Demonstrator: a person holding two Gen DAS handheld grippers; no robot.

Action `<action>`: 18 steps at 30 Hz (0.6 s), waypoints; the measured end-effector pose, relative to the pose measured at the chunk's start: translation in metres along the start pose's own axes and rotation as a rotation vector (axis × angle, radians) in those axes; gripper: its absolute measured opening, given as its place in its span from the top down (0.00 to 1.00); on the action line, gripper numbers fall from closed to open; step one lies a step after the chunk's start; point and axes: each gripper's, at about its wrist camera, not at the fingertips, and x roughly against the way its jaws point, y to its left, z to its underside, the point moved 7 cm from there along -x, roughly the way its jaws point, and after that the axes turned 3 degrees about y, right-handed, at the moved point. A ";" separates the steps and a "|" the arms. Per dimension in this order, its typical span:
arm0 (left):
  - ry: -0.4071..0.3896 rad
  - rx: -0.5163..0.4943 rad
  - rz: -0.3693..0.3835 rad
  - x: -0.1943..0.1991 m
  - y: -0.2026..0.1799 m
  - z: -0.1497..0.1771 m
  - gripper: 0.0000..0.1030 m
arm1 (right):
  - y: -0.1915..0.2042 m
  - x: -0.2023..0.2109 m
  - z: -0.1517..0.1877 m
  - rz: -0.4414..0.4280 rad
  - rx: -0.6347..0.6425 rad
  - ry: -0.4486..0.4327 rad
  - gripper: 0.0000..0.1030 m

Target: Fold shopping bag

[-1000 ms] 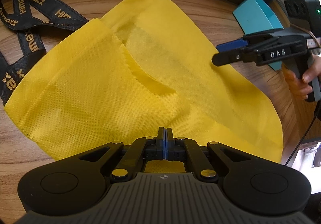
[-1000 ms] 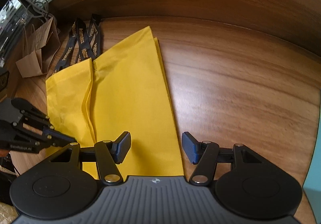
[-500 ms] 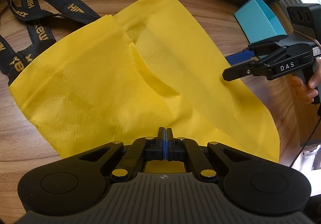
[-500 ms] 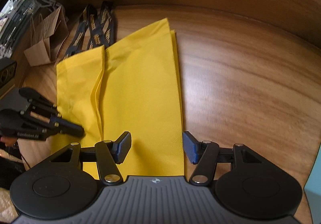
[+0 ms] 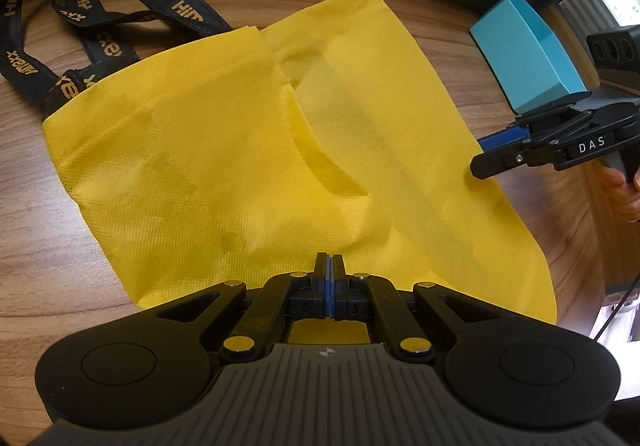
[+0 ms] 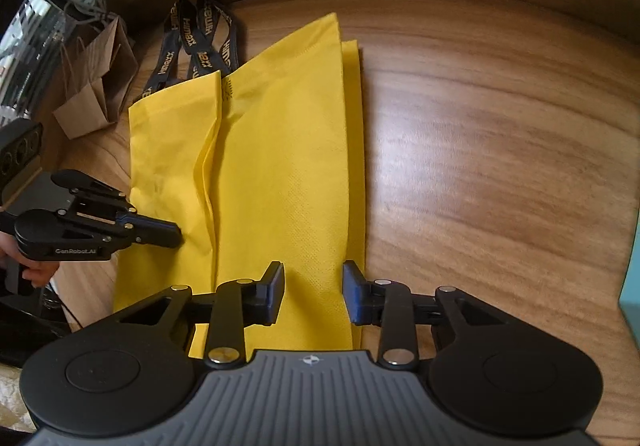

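Note:
A yellow shopping bag (image 5: pixel 240 150) lies flat on the wooden table, its black printed handles (image 5: pixel 120 18) trailing off the far end. A long crease runs down the bag (image 6: pixel 280 166), where one side flap lies folded over. My left gripper (image 5: pixel 329 266) is shut, its tips pinching the fabric of that flap. From the right wrist it shows as a dark beak (image 6: pixel 176 236) coming in from the left. My right gripper (image 6: pixel 314 294) straddles the bag's right edge near the near end. Its jaws are closing with fabric between them, and the pads stand apart from it. The left wrist view also shows my right gripper (image 5: pixel 486 154).
A teal box (image 5: pixel 528 58) stands at the table's right side, close to the right hand. A crumpled brown paper bag (image 6: pixel 96 86) and cables sit at the far left. Bare wooden table (image 6: pixel 500 146) stretches right of the bag.
The right jaws have narrowed around the bag's right edge. The bag and its handles have shifted rightward in both views. The left jaws stay shut.

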 end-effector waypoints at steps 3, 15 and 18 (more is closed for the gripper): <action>0.001 0.003 0.003 0.000 0.000 0.000 0.97 | -0.002 -0.002 0.004 0.026 -0.013 0.005 0.61; 0.000 0.008 0.005 0.000 0.000 0.001 0.97 | -0.010 -0.003 0.014 -0.007 -0.062 -0.019 0.69; -0.001 0.006 0.002 0.000 -0.001 0.000 0.97 | -0.017 0.000 0.015 0.010 -0.097 -0.037 0.84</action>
